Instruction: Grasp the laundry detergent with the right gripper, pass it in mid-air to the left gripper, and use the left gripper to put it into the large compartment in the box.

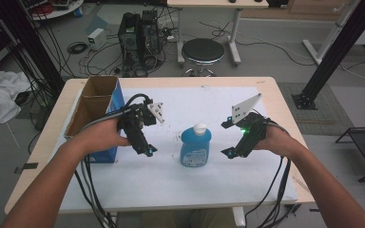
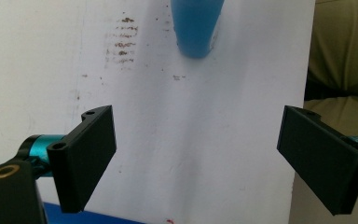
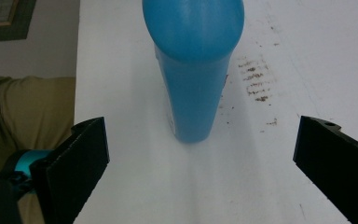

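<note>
Item: blue bottle [image 1: 196, 147], white cap, upright at counter centre, between both grippers, touching neither.
L gripper [image 1: 148, 151]: jaws wide apart, nothing held; just left of bottle. In left gripper view [image 2: 196, 154] bottle base sits ahead, past the jaw tips.
R gripper [image 1: 228, 153]: jaws wide apart, nothing held; just right of bottle. In right gripper view [image 3: 200, 163] bottle [image 3: 193, 70] stands ahead, centred betw. jaws, not yet inside them.
Handling (est.): rigid plastic, smooth, prob. slippery; looks full, so moderately heavy. Narrow base, tall body: tips easily if nudged high.
Grip pt (est.): mid-body across the flat narrow sides, below shoulder; avoid cap.
Surface: white sheet [image 1: 171, 180] over wooden counter [image 1: 285, 118]; faint brown smudges near bottle.
Nearby: open cardboard box w/ blue side [image 1: 97, 116] at counter left.
Room: stool [image 1: 203, 51], PC tower, loose cables on grey floor.
</note>
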Tool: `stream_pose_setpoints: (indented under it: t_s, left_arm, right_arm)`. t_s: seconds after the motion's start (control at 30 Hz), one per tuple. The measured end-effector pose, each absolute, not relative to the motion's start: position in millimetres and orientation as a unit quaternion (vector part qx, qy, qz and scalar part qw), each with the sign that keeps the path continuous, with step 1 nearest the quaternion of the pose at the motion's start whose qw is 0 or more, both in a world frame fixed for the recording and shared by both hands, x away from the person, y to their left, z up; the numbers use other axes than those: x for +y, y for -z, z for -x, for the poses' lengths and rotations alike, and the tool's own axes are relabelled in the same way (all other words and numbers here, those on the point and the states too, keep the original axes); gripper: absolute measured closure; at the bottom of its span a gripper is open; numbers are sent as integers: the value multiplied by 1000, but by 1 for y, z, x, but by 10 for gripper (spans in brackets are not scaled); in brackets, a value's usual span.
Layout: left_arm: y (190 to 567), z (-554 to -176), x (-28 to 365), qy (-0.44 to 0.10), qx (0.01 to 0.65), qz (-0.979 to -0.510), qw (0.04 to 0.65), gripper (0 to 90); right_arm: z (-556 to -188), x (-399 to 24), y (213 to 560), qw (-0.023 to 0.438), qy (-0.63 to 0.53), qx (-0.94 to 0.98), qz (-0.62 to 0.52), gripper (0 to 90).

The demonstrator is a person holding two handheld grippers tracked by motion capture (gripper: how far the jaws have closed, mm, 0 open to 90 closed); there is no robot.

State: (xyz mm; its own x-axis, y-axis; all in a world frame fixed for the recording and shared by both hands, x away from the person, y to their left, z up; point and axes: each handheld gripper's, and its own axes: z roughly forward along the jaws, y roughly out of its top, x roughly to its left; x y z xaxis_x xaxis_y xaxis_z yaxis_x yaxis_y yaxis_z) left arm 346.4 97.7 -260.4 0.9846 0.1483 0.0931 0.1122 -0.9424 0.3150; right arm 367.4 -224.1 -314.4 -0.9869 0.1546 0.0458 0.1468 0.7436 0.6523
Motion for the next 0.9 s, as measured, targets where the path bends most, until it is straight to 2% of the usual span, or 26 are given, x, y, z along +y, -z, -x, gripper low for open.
stream_pose_setpoints:
  t_s: [0.9]
  left_arm:
    - [261,-349,91,-53,61,-985,151,117]
  right_arm:
    - [-379,-205,363,-12,-418,906,-58,23]
